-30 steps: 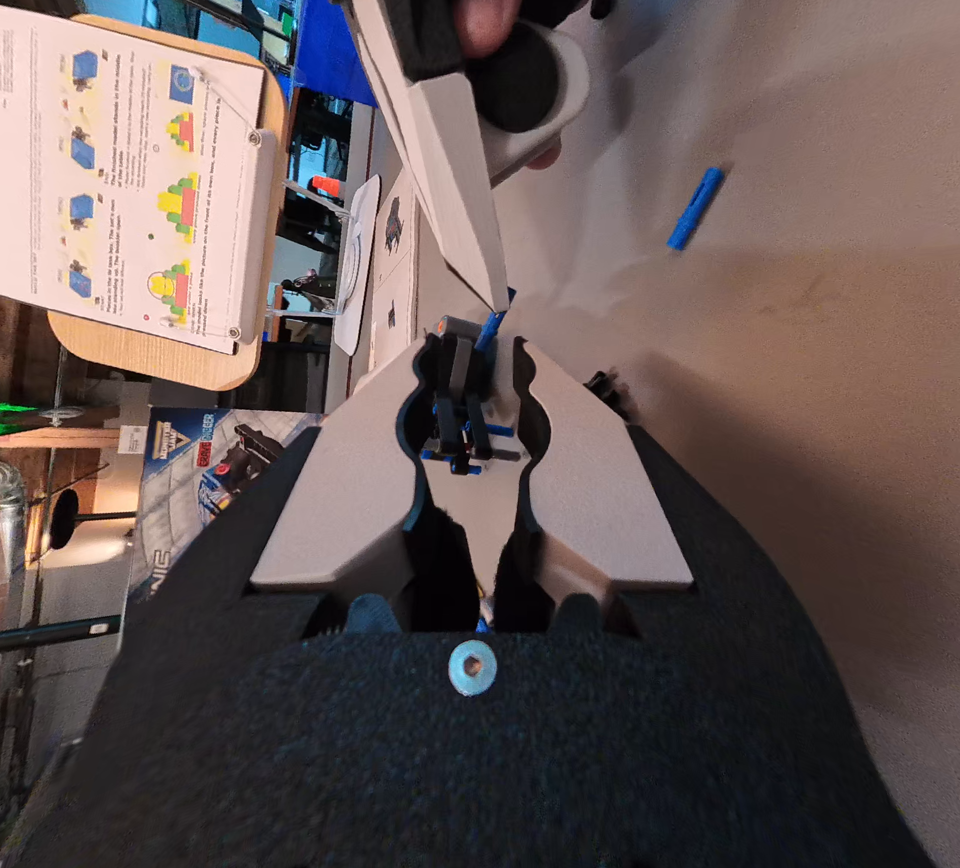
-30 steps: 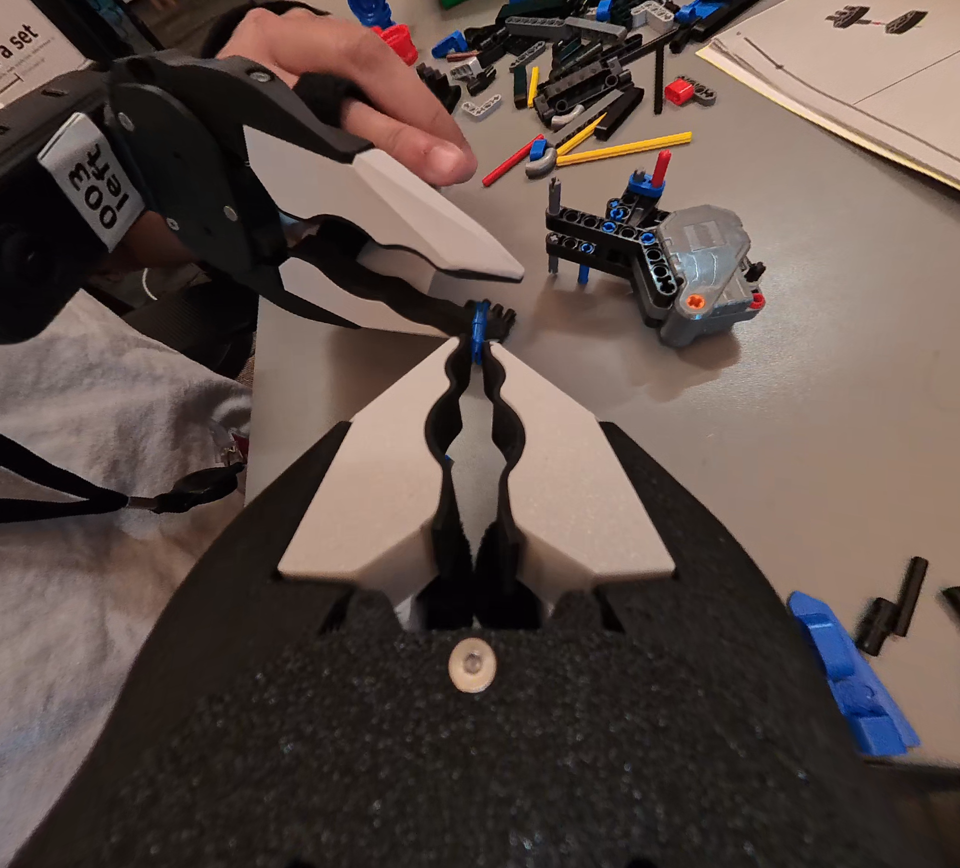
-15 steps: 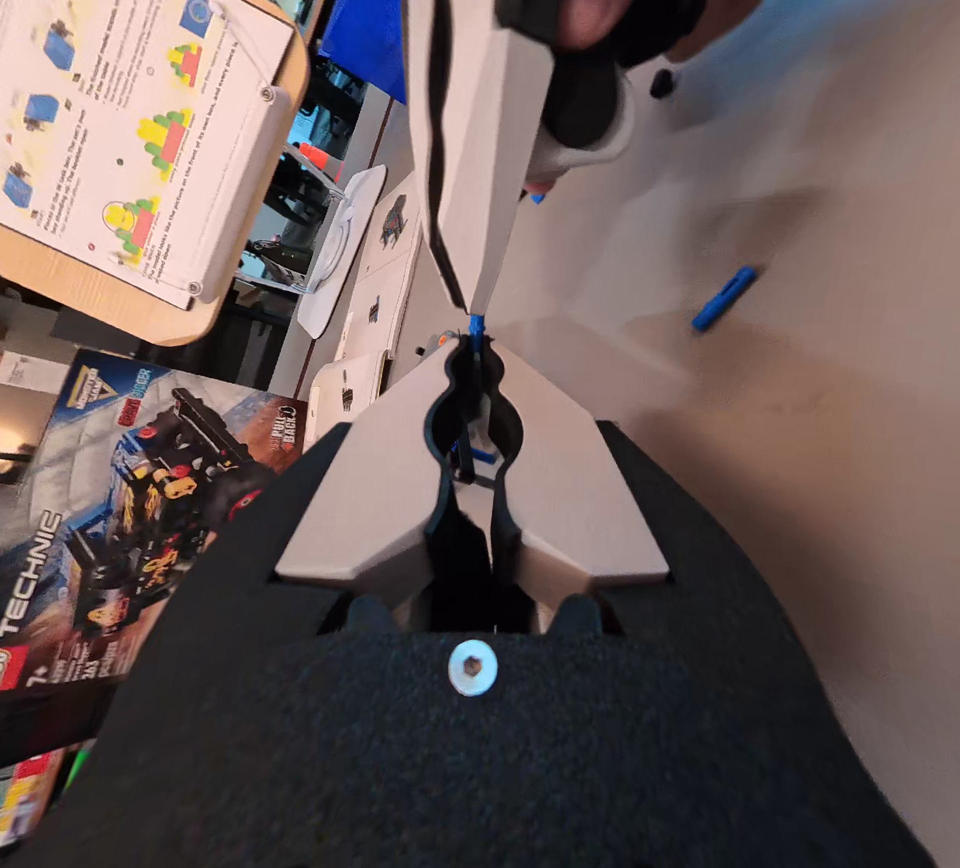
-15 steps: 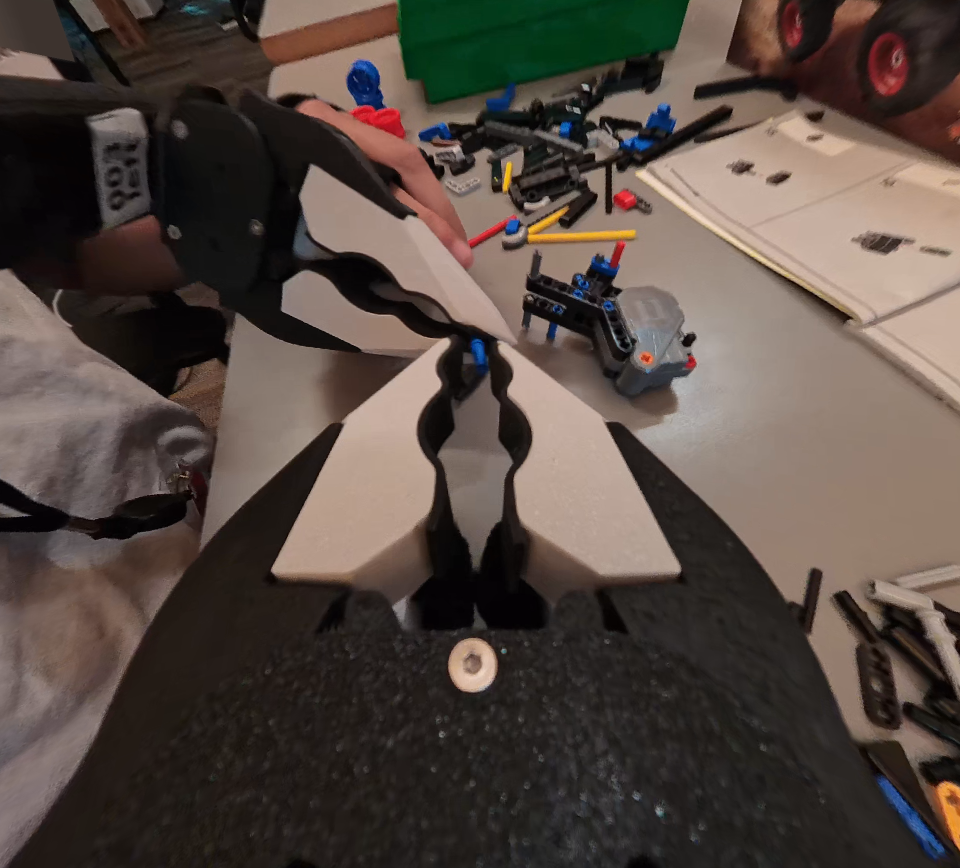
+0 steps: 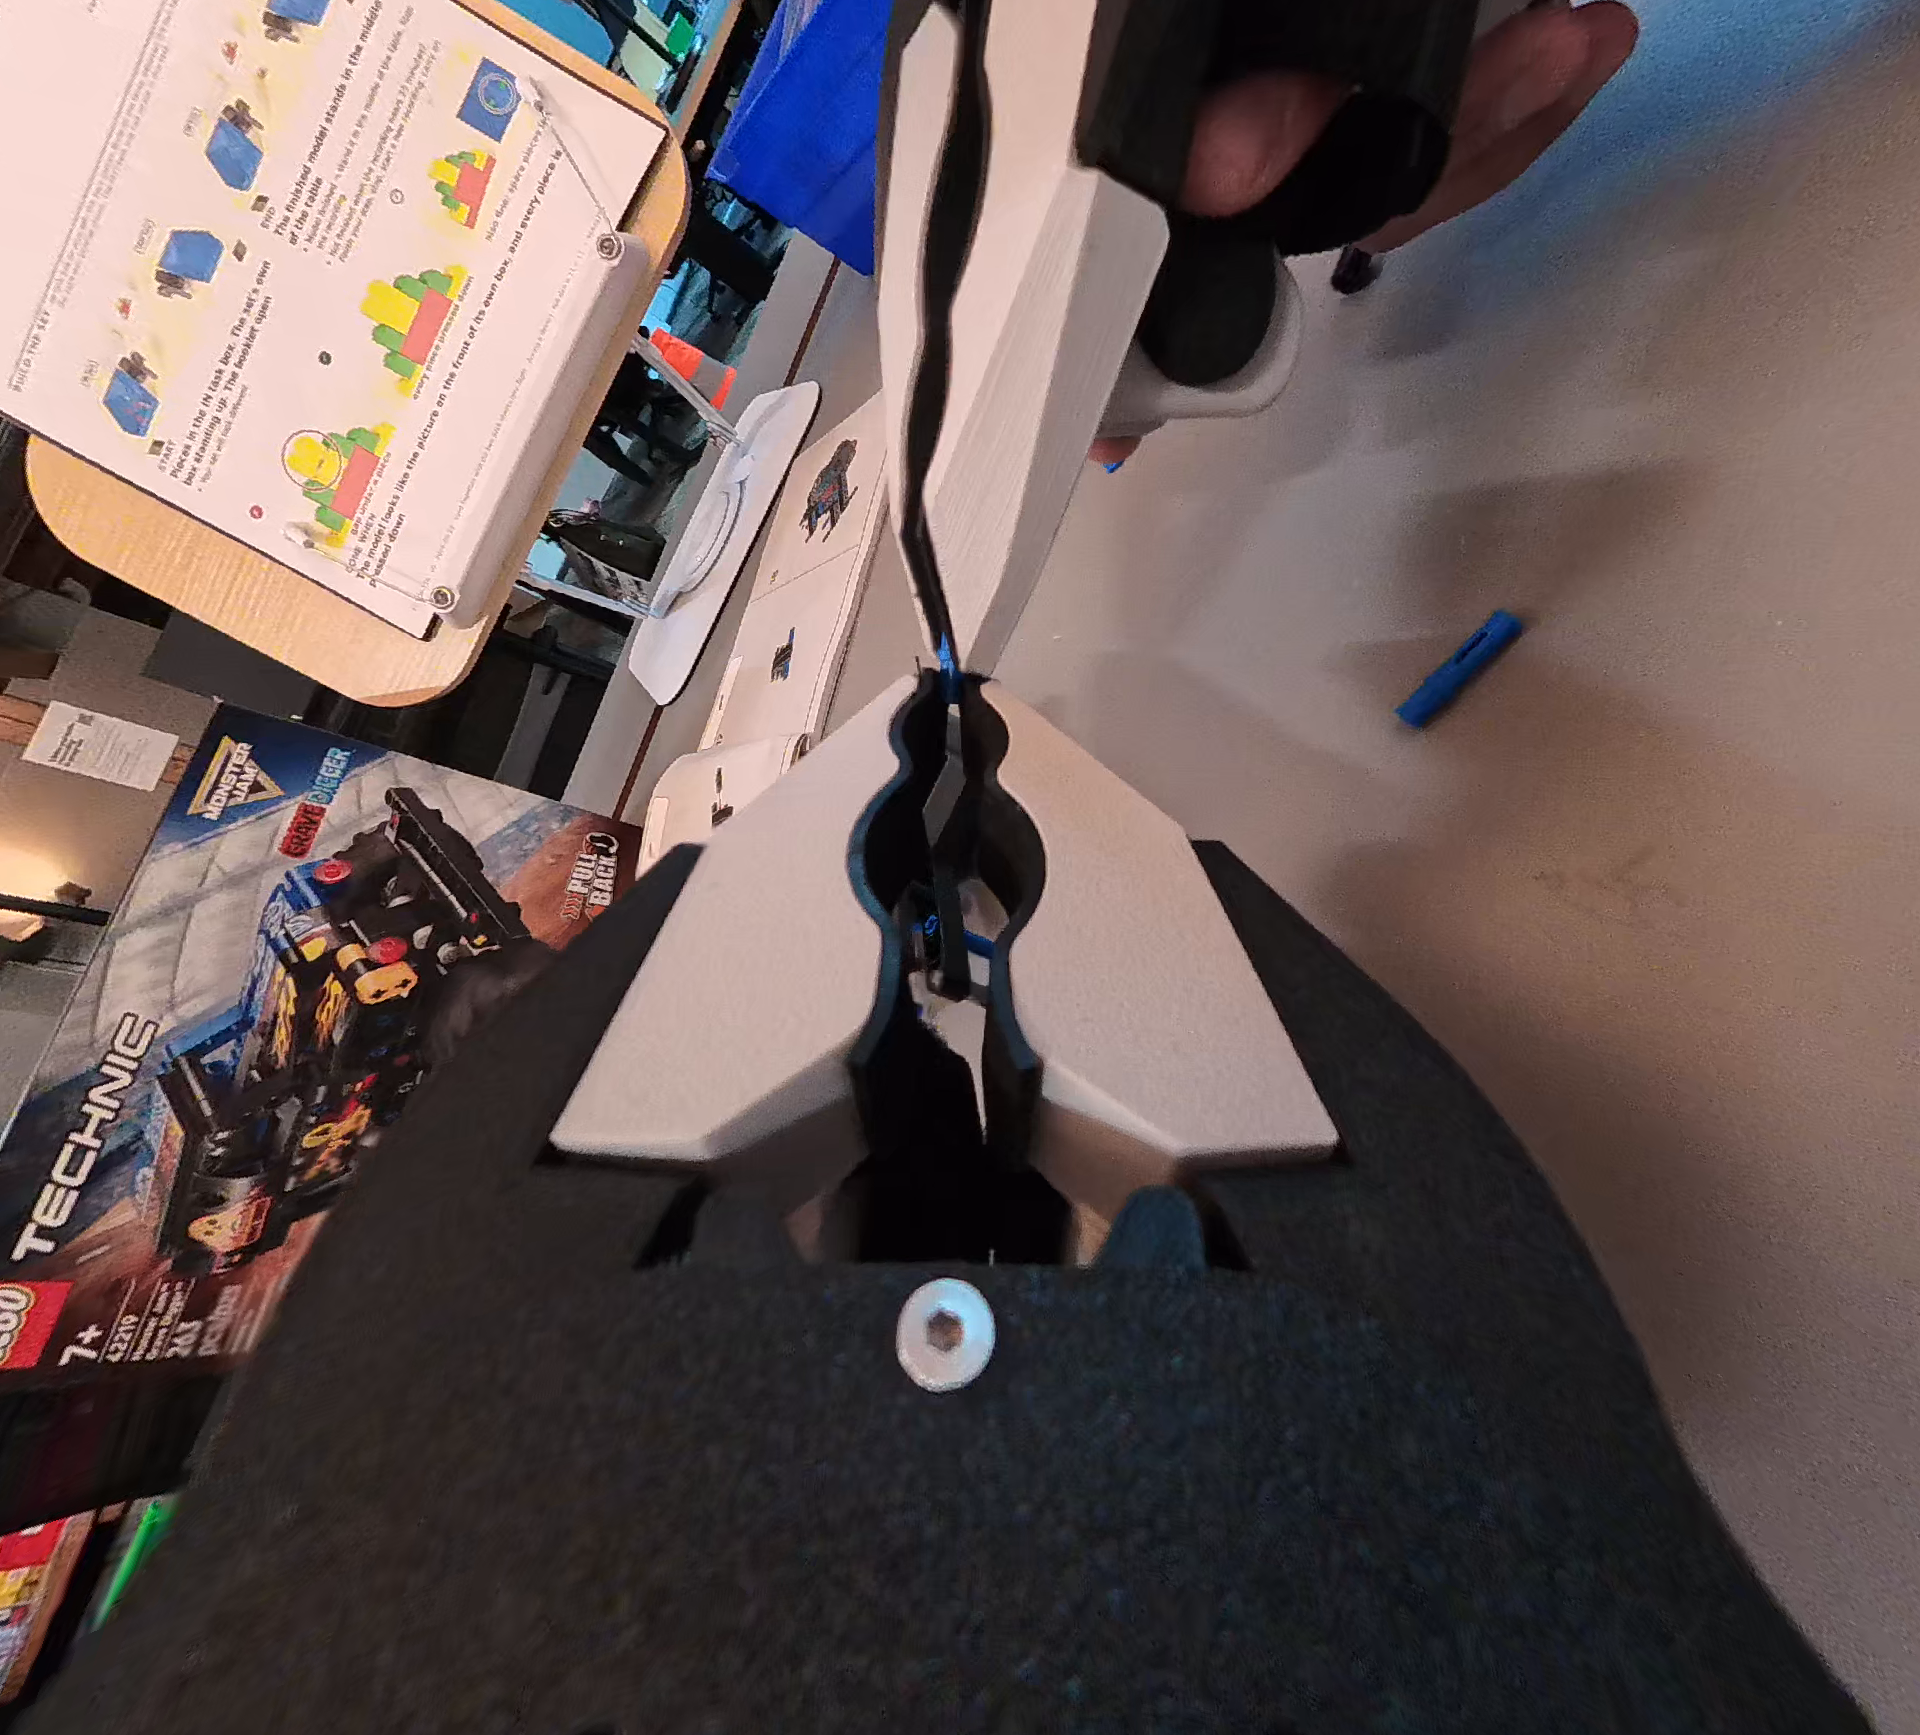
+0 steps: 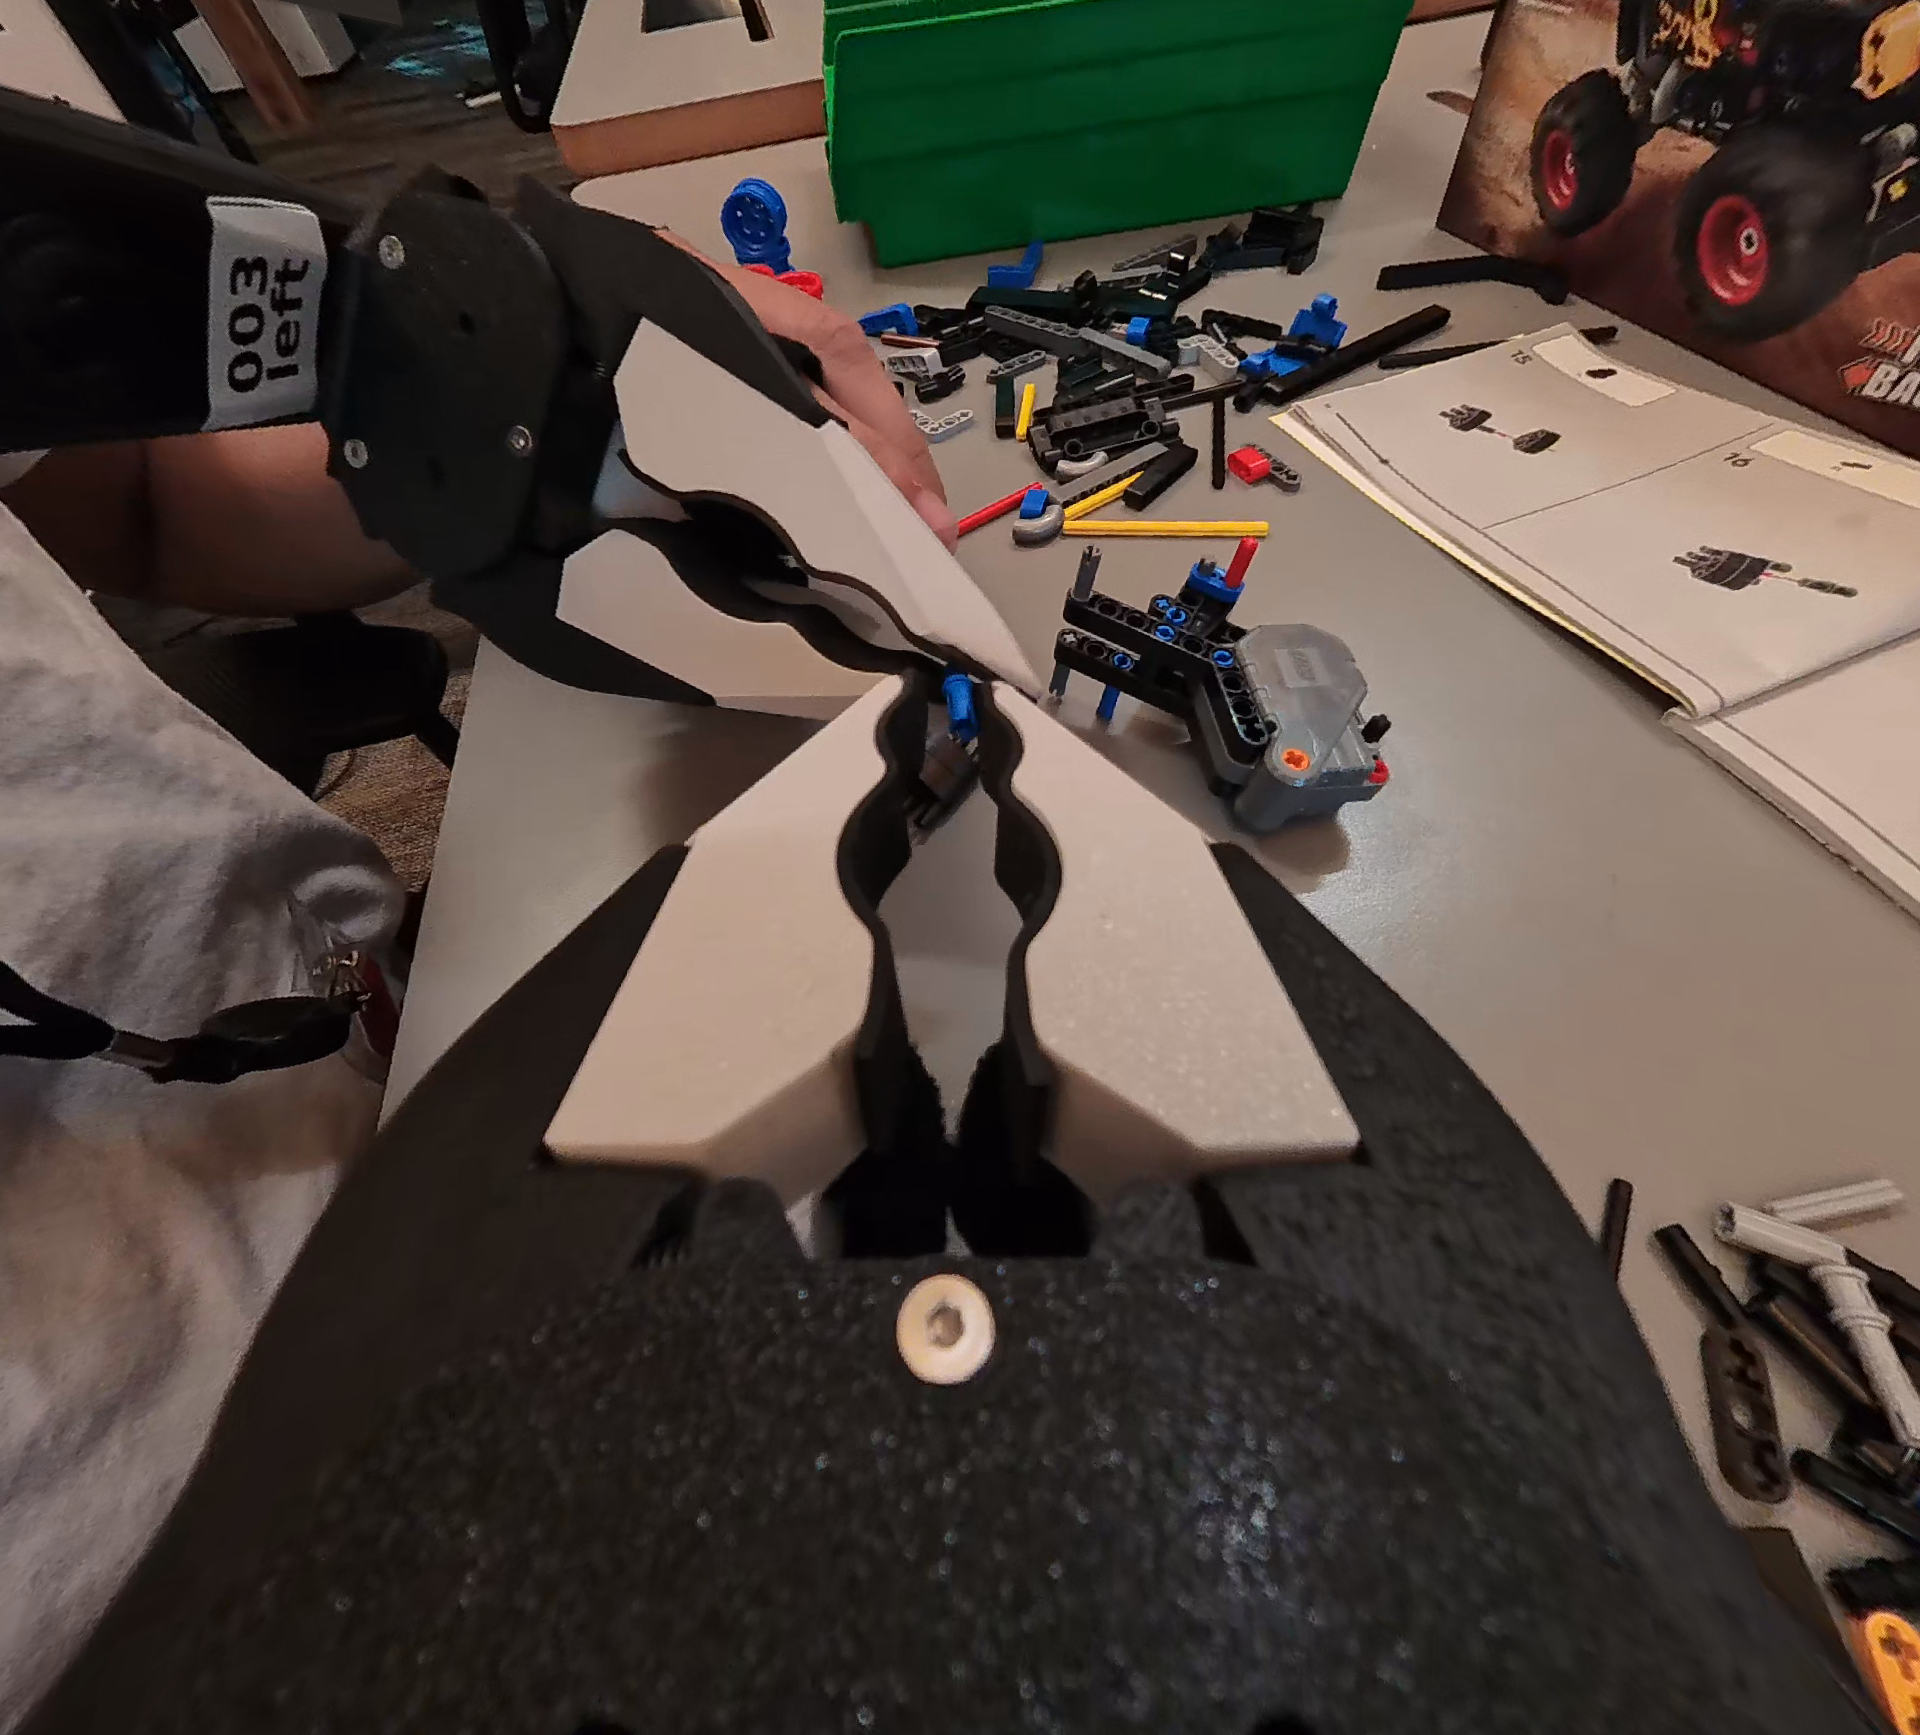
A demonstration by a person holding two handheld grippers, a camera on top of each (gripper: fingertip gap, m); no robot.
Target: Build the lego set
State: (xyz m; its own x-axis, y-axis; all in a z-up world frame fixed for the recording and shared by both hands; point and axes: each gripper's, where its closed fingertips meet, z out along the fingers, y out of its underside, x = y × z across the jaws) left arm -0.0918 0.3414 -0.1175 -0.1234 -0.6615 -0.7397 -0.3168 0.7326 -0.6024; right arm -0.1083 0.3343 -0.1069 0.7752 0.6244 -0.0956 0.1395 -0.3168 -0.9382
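Note:
My right gripper (image 6: 956, 698) is shut on a small blue pin (image 6: 961, 705), held above the grey table (image 6: 1507, 937). My left gripper (image 6: 971, 672) comes in from the left, tip to tip with it, and is shut on a small black piece (image 6: 940, 781). In the left wrist view my left gripper (image 5: 948, 693) meets the right gripper (image 5: 940, 636) coming down from above, with the blue pin (image 5: 945, 655) between their tips and the black piece (image 5: 951, 916) between my jaws. A part-built assembly (image 6: 1226, 688) of black beams and a grey block stands on the table just beyond.
A pile of loose parts (image 6: 1101, 376) lies in front of a green bin (image 6: 1112, 54). An open instruction booklet (image 6: 1621, 522) and the set's box (image 6: 1714, 75) are at the right. More dark and grey parts (image 6: 1808, 1322) lie near right. A loose blue pin (image 5: 1460, 667) lies on the table. The grippers are tip to tip, or close to it.
Both grippers have lifted and tilted while staying tip to tip, so the box and bin came into view. My left jaws have narrowed onto the black piece. The right stays shut on the pin.

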